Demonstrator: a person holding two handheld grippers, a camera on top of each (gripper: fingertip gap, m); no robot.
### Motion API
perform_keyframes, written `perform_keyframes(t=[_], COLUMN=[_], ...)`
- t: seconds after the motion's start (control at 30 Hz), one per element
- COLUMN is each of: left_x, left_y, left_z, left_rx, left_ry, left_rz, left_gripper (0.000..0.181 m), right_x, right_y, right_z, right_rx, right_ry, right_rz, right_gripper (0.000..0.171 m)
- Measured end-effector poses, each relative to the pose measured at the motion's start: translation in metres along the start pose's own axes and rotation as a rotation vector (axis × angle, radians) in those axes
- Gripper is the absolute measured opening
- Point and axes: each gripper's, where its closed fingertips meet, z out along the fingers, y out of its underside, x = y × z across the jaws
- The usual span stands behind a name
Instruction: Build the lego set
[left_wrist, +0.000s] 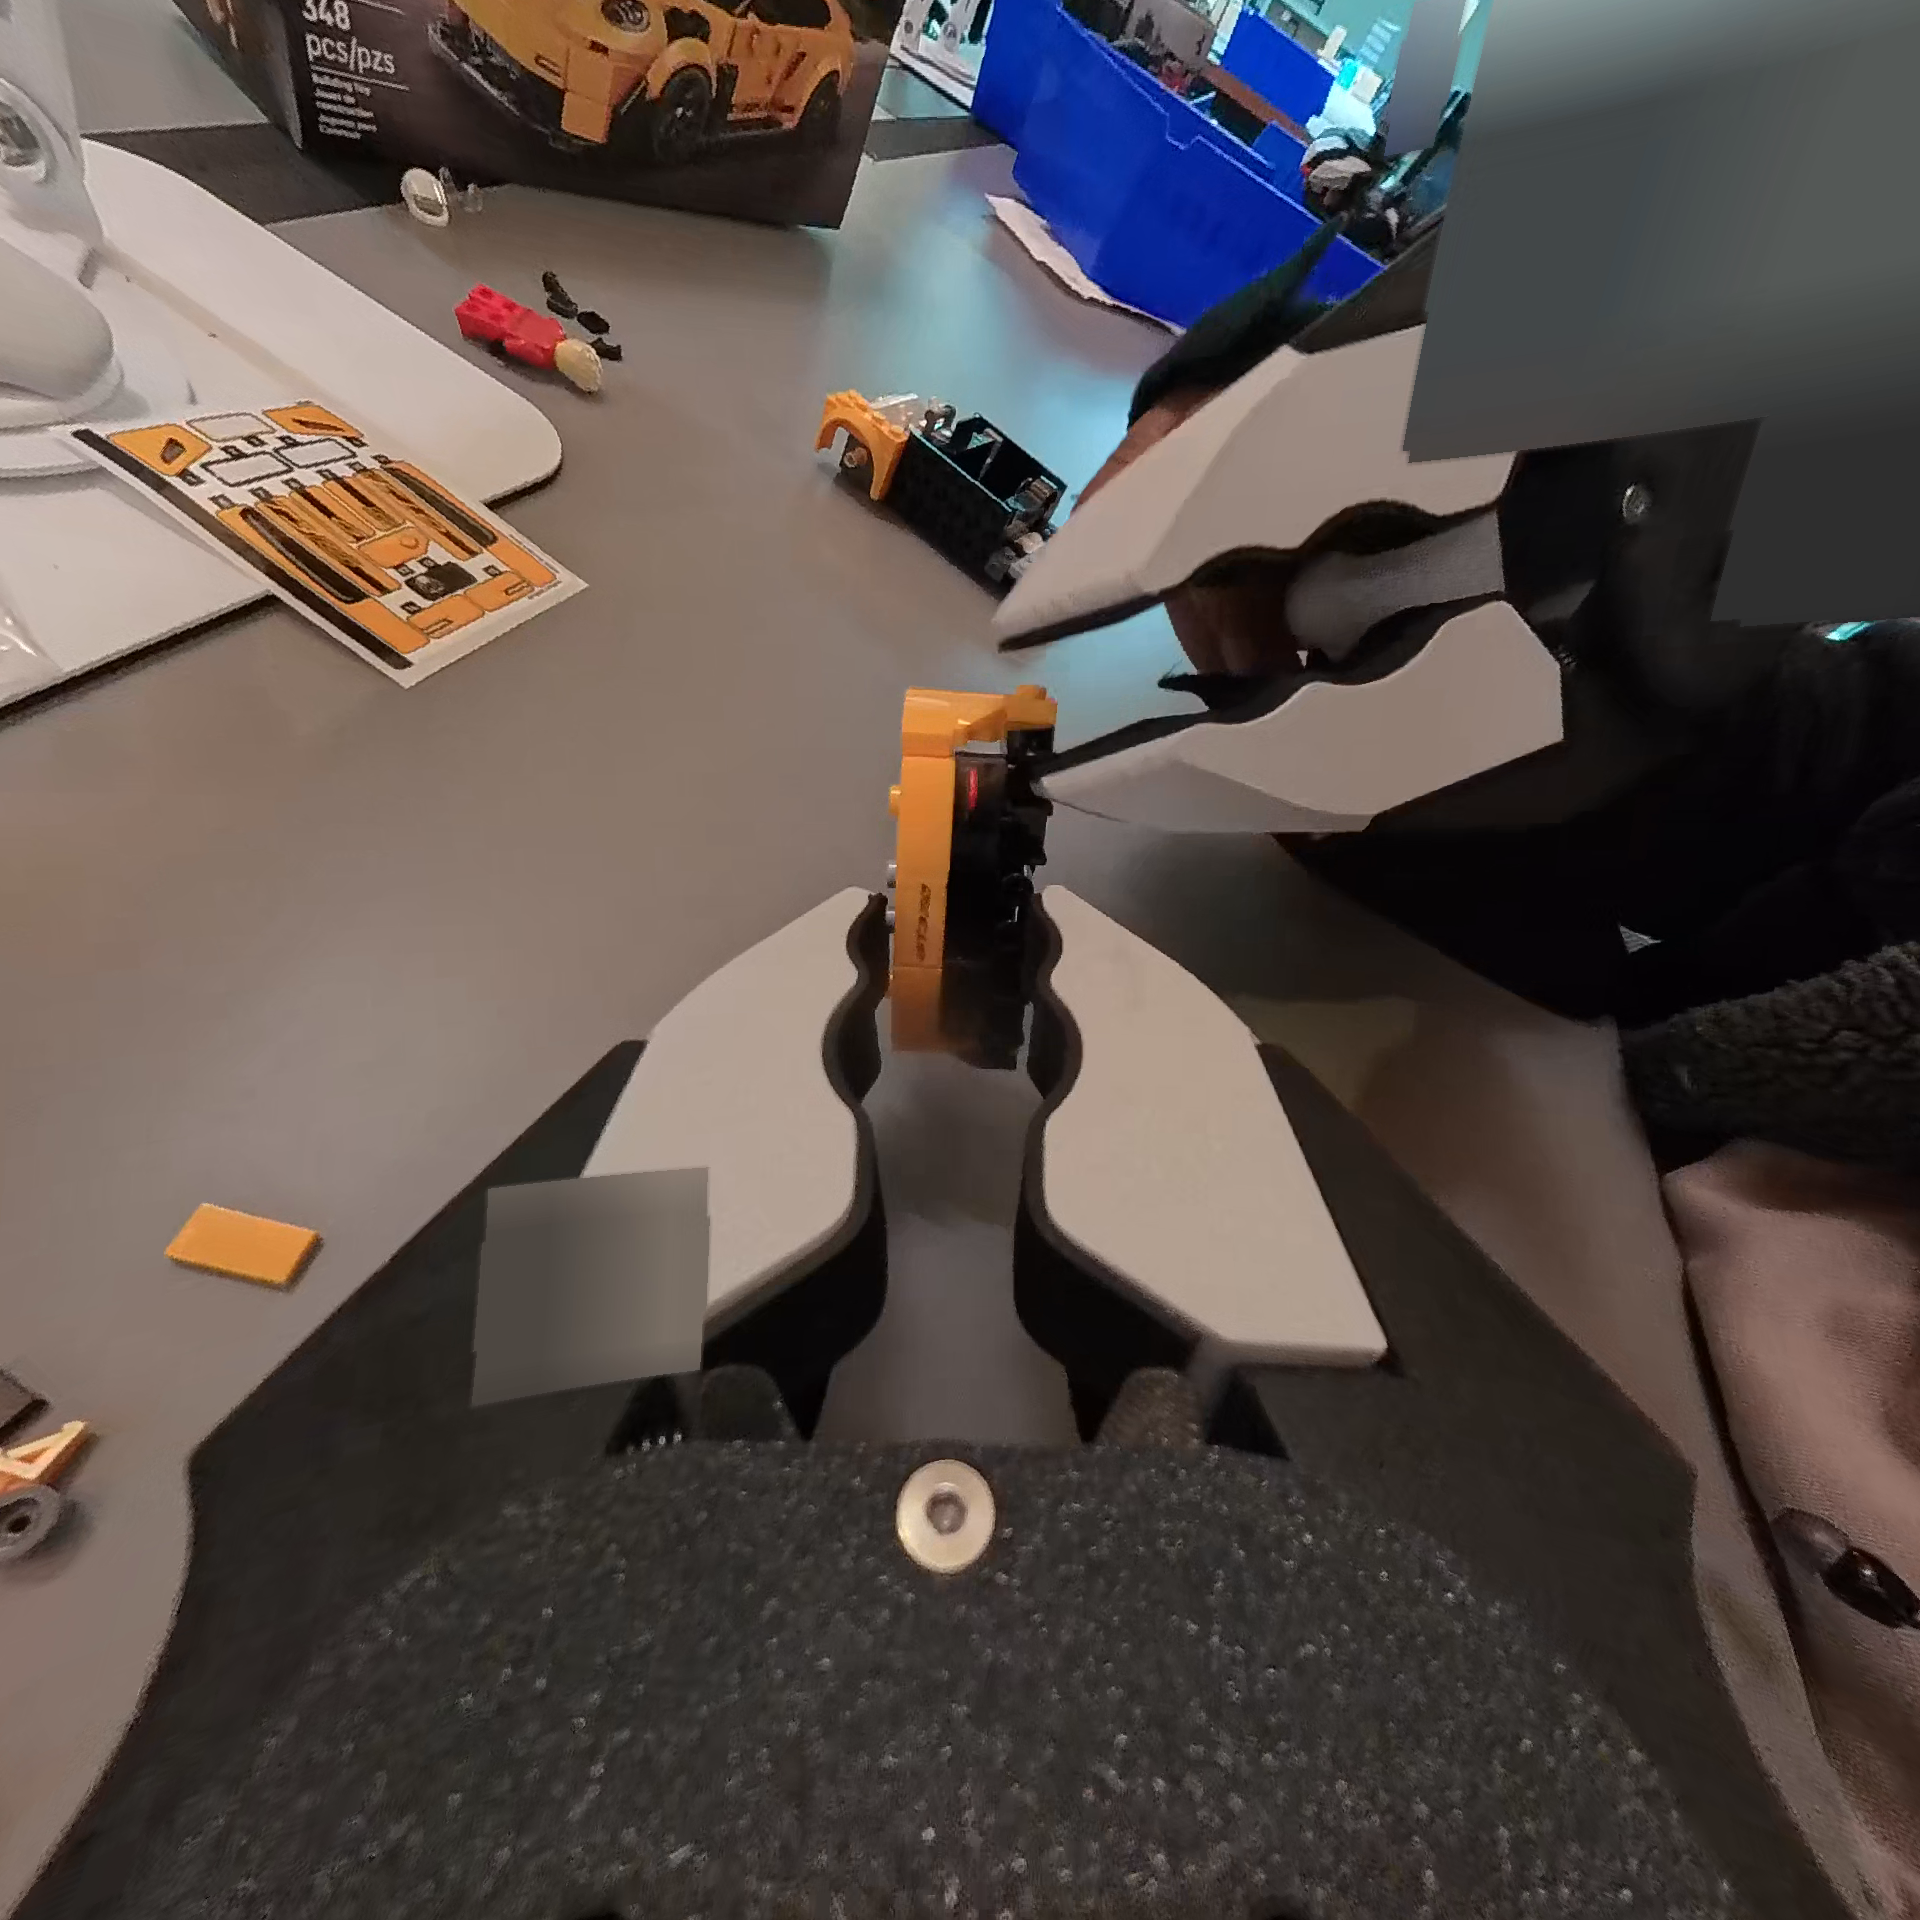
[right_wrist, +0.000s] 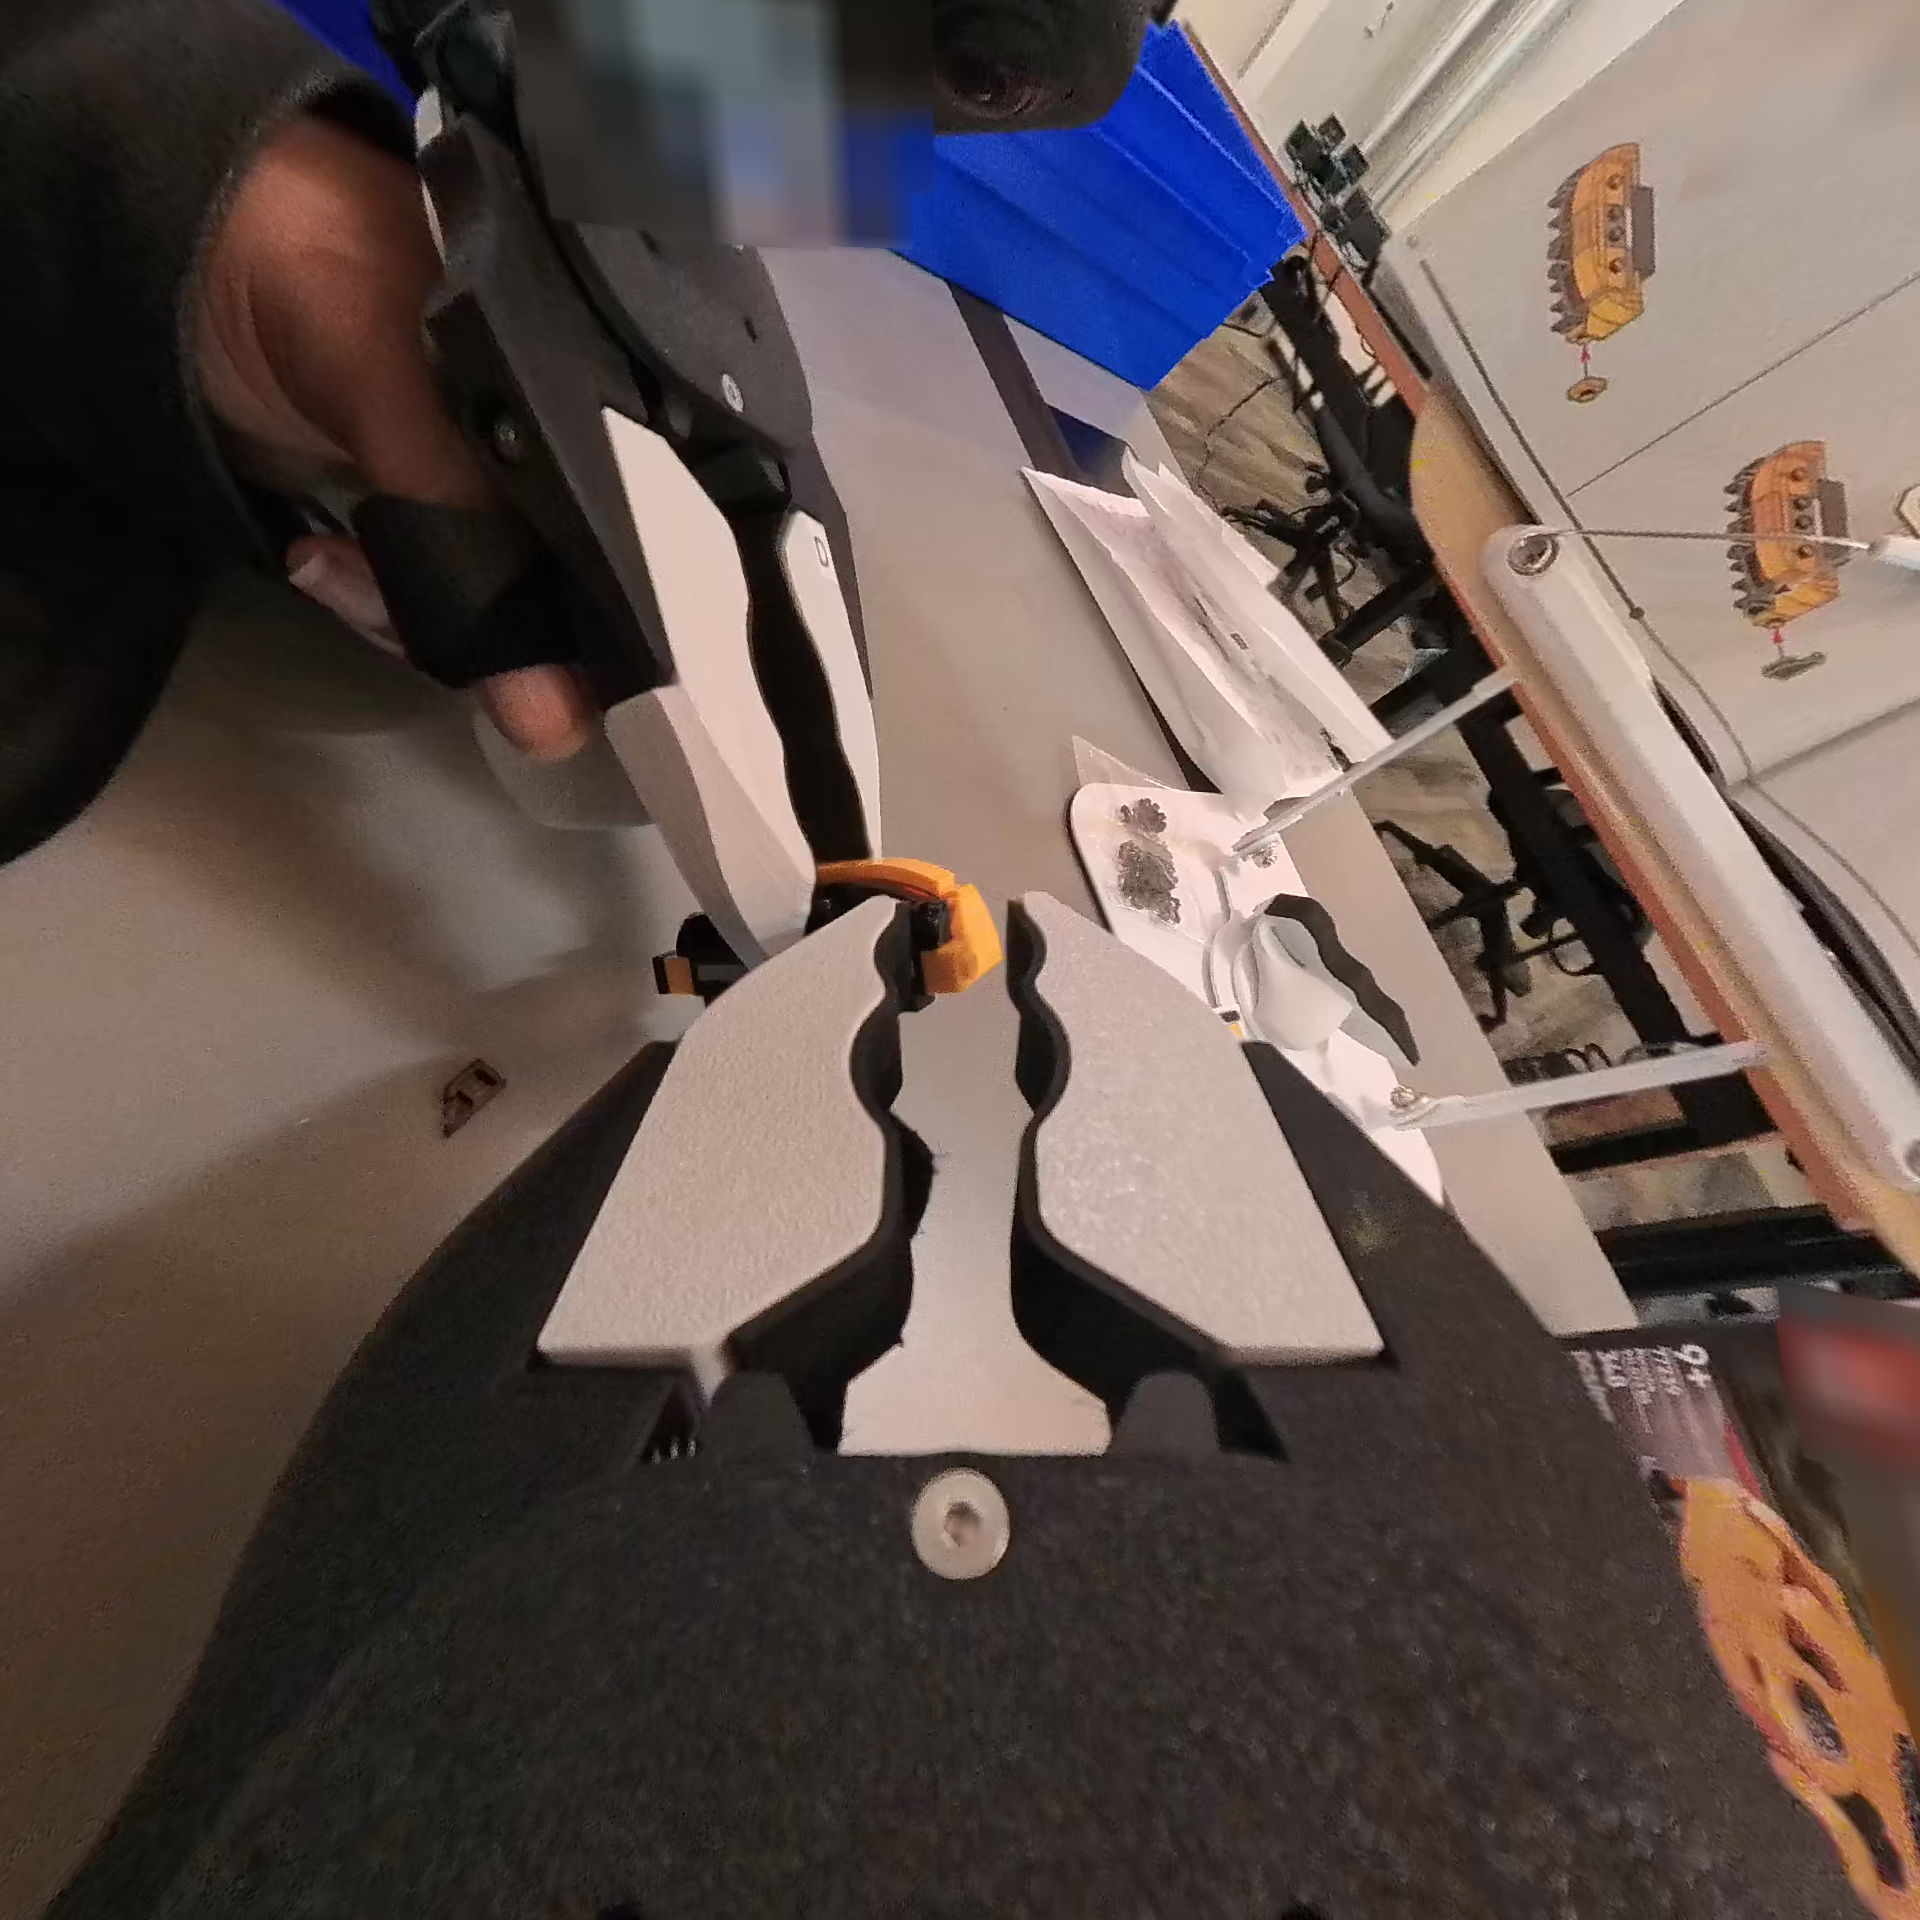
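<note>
Right wrist view: orange-black lego assembly (right_wrist: 951, 935) mostly hidden behind left gripper (right_wrist: 831, 883).

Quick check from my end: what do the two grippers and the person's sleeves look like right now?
Both grippers match: the left gripper and the right gripper each have two pale grey fingers with wavy black inner edges, on a speckled black body with a silver screw in the middle. The person wears a dark fleecy sleeve and a black fingerless glove.

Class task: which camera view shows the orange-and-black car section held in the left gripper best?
The left wrist view: the orange-and-black car section stands clear between the left gripper. The right wrist view shows only its orange end.
</note>
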Motion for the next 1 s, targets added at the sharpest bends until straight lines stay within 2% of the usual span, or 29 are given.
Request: perform_keyframes(t=[0.03,0.2,0.47,0.63,1.0], left_x=[0.0,0.007,0.032,0.036,0.038], left_y=[-0.001,-0.012,-0.042,-0.049,-0.049], left_z=[0.0,-0.004,-0.022,-0.029,-0.026], left_rx=[0.004,0.094,0.36,0.427,0.395], left_ry=[0.002,0.036,0.007,-0.047,-0.172], left_rz=[-0.003,0.064,0.496,0.624,0.798], left_gripper=[0.025,0.025,0.025,0.025,0.025], right_x=[0.0,0.004,0.014,0.01,0.002], right_y=[-0.003,-0.016,-0.05,-0.054,-0.053], right_z=[-0.002,-0.011,-0.044,-0.05,-0.046], right_rx=[0.021,0.109,0.405,0.427,0.394], right_ry=[-0.01,-0.01,-0.061,-0.092,-0.086], right_rz=[0.018,0.046,0.192,0.209,0.187], right_gripper=[0.018,0.02,0.025,0.026,0.022])
